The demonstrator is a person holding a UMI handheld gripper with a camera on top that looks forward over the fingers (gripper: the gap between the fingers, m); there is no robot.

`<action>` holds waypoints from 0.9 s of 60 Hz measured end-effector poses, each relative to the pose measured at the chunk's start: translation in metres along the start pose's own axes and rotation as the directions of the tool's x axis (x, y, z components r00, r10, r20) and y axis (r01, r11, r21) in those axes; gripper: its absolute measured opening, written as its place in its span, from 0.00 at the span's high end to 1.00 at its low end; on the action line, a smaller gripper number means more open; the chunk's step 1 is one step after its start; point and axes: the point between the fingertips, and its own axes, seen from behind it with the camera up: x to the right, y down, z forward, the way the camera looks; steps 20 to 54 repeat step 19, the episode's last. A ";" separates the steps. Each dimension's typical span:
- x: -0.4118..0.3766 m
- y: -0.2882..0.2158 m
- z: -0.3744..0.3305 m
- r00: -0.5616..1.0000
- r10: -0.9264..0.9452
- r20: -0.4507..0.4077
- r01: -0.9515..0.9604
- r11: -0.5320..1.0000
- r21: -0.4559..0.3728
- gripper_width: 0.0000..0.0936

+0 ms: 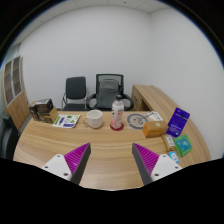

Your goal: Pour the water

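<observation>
Hovering above the near edge of the bench (100, 150), the tool (111, 160) is released, its purple pads (73, 157) spread wide with nothing between them. Beyond the fingers, a clear water bottle (117, 113) stands upright on a red coaster, just beside a white cup (95, 118). Two office chairs (93, 92) stand behind the bench.

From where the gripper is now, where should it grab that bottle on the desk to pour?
Grip the bottle around its mid-body, coming straight in from the front. It stands upright, well beyond the open gripper, with the mug at one side, so a level side-on grasp seems safest.
</observation>
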 end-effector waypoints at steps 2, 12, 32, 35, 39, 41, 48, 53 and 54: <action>0.001 0.002 -0.004 1.000 0.004 -0.008 -0.004 1.000 -0.003 0.08; 0.001 0.003 -0.016 1.000 0.003 -0.030 -0.003 1.000 -0.003 0.09; -0.001 -0.002 -0.021 0.999 0.006 -0.037 -0.006 1.000 0.004 0.08; -0.001 -0.002 -0.021 0.999 0.006 -0.037 -0.006 1.000 0.004 0.08; -0.001 -0.002 -0.021 0.999 0.006 -0.037 -0.006 1.000 0.004 0.08; -0.001 -0.002 -0.021 0.999 0.006 -0.037 -0.006 1.000 0.004 0.08; -0.001 -0.002 -0.021 0.999 0.006 -0.037 -0.006 1.000 0.004 0.08; -0.001 -0.002 -0.021 0.999 0.006 -0.037 -0.006 1.000 0.004 0.08; -0.001 -0.002 -0.021 0.999 0.006 -0.037 -0.006 1.000 0.004 0.08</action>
